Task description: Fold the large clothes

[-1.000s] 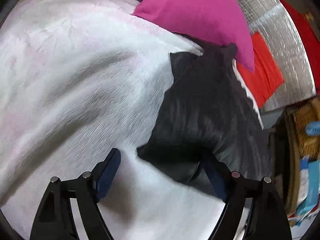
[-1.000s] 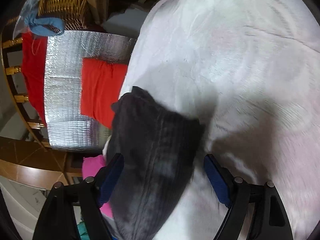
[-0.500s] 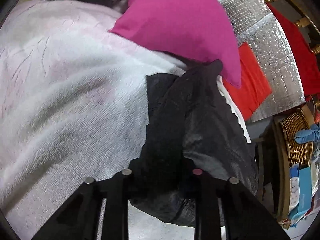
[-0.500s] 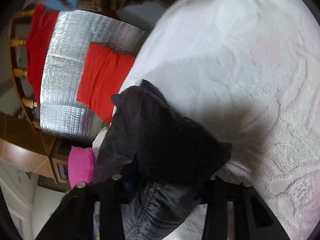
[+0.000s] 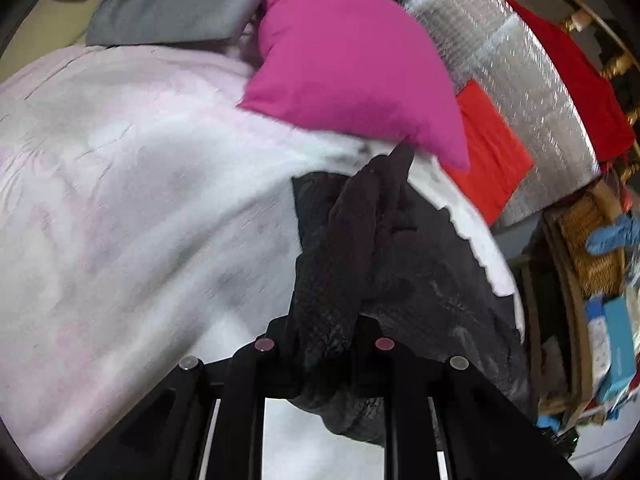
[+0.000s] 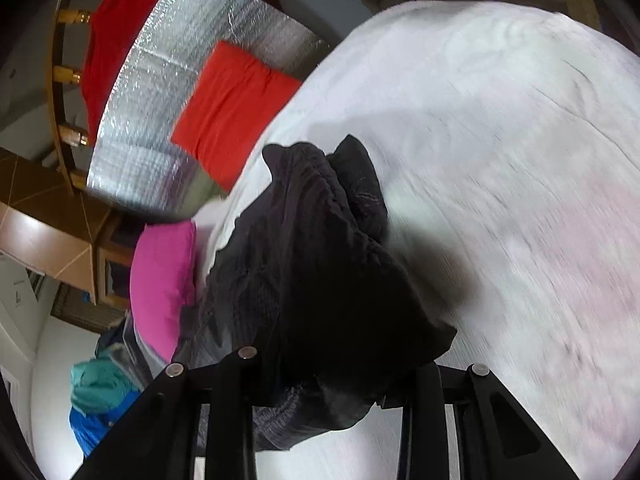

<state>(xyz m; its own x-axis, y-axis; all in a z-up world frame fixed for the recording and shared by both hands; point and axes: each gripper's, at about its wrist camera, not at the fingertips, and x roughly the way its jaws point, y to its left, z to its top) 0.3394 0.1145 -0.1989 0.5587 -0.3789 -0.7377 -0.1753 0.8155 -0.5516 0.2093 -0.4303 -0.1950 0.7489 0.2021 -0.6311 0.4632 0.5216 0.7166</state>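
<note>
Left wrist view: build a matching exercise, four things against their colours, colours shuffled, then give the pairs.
Things:
1. Garment bunched in the left tool, whose jaws are closing on it
2. Pillow
3. Bedspread
4. Folded cloth on the silver mat

Colours:
A. Red-orange
B. Pale white-pink
C. Black
D. Magenta

Pairs: 1-C, 2-D, 3-B, 4-A

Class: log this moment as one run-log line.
left gripper: closing on black garment | right gripper: closing on garment | surface: white blanket
</note>
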